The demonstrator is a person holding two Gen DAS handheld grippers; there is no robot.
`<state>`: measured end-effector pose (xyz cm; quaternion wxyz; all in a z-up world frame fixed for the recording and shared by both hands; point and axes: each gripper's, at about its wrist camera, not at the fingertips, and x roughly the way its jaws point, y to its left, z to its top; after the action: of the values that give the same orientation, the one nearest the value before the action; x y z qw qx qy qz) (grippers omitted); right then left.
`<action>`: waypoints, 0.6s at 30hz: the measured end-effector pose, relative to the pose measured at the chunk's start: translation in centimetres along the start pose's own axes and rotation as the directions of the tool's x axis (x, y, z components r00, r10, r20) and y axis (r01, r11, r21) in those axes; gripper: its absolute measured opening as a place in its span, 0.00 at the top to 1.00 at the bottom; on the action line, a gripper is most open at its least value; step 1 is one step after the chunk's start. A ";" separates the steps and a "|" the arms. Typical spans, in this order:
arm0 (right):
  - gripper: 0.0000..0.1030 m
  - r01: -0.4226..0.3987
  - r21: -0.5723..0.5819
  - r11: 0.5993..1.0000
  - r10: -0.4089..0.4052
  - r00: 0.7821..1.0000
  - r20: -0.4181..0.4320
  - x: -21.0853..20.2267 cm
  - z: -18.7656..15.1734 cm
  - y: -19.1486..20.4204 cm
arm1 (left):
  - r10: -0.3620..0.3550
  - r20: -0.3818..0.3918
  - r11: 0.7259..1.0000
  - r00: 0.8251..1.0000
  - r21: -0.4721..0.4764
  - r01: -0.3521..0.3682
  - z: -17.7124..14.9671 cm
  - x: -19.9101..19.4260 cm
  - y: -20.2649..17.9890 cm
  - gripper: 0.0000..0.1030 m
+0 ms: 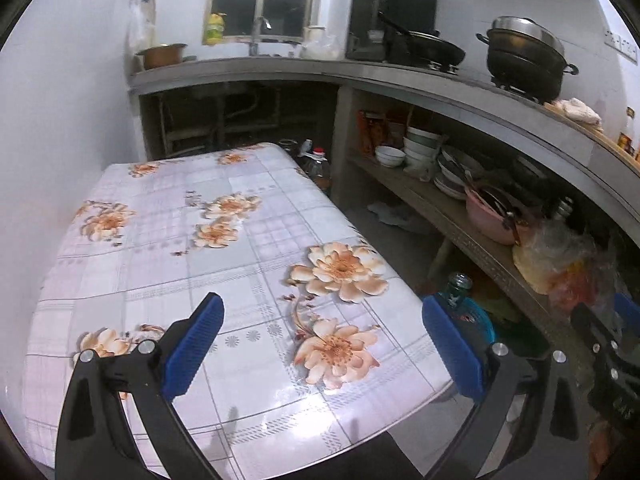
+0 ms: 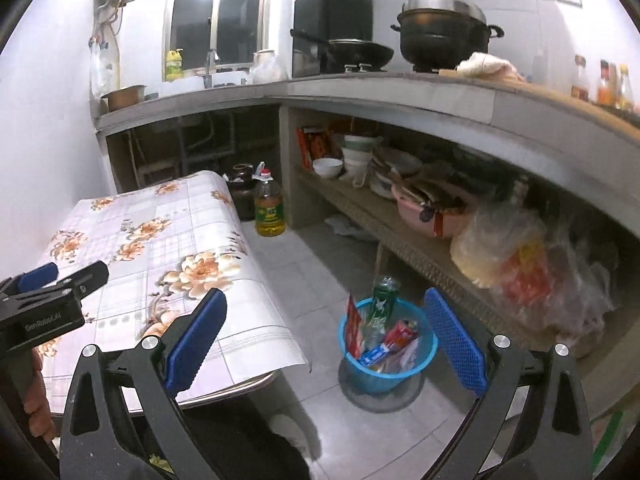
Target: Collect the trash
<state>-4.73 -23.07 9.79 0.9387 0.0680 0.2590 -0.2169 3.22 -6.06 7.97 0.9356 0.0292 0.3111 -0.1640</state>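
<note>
Sitting in the blue bin [image 2: 386, 354] on the floor beside the table [image 2: 256, 292], the trash looks light and crinkly, best pinched by an edge, and both the left gripper [image 1: 322, 344] and right gripper [image 2: 326, 338] gape wide, holding nothing.

Both views are lit by cool indoor light from overhead, with a blown-out white spot near the top by the dark window [image 1: 260, 0]. Glare pools on the glossy tablecloth [image 1: 304, 396] at its near edge. The fisheye bends the shelf [image 2: 400, 224] into a curve and blackens the corners. The plastic bags [image 2: 532, 272] at the right are smeared and soft, and the space under the shelf lies in shadow.
</note>
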 end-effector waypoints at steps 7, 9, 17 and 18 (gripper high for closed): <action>0.08 0.059 -0.003 0.998 -0.059 0.991 -0.123 1.8 -1.4 0.0 | 0.090 -0.096 0.996 0.991 0.038 -0.087 -1.3 1.5 -0.7 0.06; 0.08 0.059 -0.010 0.998 -0.060 0.983 -0.175 2.5 -2.1 0.0 | 0.120 -0.119 0.992 0.986 0.053 -0.114 -1.8 2.0 -0.5 0.06; 0.08 0.072 -0.026 0.997 -0.076 0.971 -0.225 2.8 -3.9 0.5 | 0.179 -0.194 0.983 0.964 0.062 -0.171 -3.7 2.6 0.1 0.05; 0.08 0.072 -0.025 0.997 -0.076 0.971 -0.227 2.8 -3.9 0.4 | 0.182 -0.205 0.983 0.962 0.067 -0.172 -4.0 2.7 0.1 0.05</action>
<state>-4.17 -22.77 4.99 0.8946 0.0748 0.3690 -0.2406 3.00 -6.11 3.21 0.9074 0.0969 0.4003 -0.0835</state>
